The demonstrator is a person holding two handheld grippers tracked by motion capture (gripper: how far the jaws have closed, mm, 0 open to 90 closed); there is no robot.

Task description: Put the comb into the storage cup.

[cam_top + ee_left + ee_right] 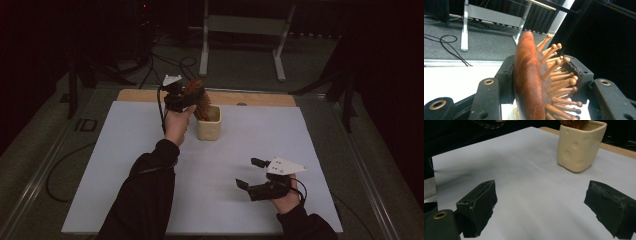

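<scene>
Looking down, high view: left gripper (186, 100) clamps wooden hairbrush (197, 97) at upper centre, long axis upright, lower end inside cream cup (208, 128)
Left gripper view: jaws pinch brush back and pins
Right gripper view: right gripper (540, 207) apart, empty; cup upper right, farther away

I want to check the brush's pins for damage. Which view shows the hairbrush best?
The left gripper view: the hairbrush sits close up between the jaws, its wooden back and ball-tipped pins sharp. The high view shows it small and dim above the cup. The right gripper view catches just its tip inside the cup's rim.

Dim, dark surroundings; soft, slightly blurred
</scene>
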